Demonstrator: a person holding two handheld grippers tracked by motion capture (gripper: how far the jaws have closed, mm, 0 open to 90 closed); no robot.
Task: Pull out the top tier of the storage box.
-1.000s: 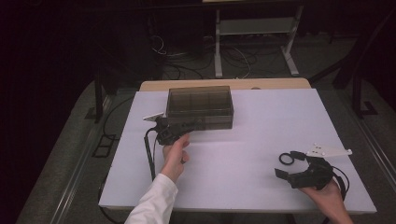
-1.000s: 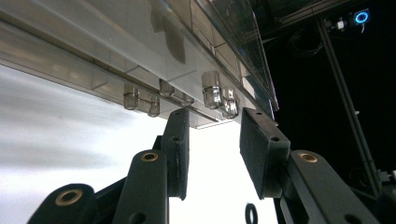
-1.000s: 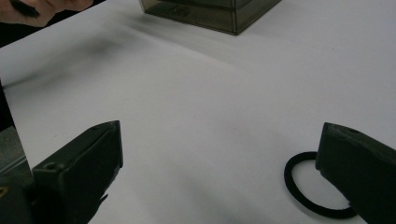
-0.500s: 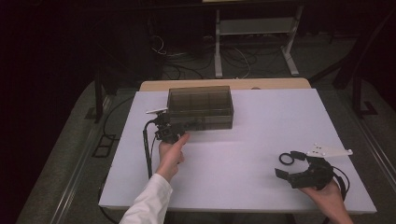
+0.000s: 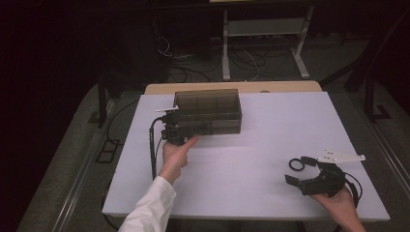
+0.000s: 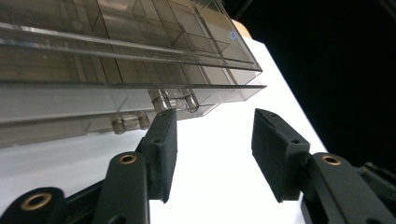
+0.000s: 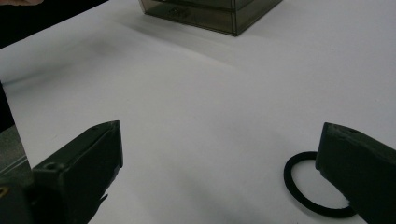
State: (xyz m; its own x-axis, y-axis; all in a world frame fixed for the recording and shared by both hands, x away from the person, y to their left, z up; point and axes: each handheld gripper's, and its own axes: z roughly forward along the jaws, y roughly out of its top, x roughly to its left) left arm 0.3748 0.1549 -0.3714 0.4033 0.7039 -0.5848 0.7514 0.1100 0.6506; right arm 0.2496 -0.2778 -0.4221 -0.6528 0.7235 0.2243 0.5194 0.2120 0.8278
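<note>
A smoky clear compartment box (image 5: 208, 108) stands at the back of the white table (image 5: 270, 135). My left gripper (image 5: 180, 127) is at the box's front left corner, held from below by a hand. In the left gripper view its jaws (image 6: 215, 126) have just been opening; nothing lies between the pads, and the box's front latch (image 6: 173, 100) sits just above the left pad. My right gripper (image 5: 300, 170) rests open near the front right edge. A black ring (image 5: 296, 164) lies flat by its far jaw, and in the right gripper view the ring (image 7: 289, 179) lies partly behind that jaw.
The box (image 7: 210, 14) is far across bare table from the right gripper (image 7: 219, 140). A wooden board edge (image 5: 232, 87) shows behind the table. Cables and a metal stand (image 5: 261, 29) are on the dark floor beyond.
The left gripper has lifted a little at the box's front and its jaws have spread. The right gripper and the ring have stayed where they were.
</note>
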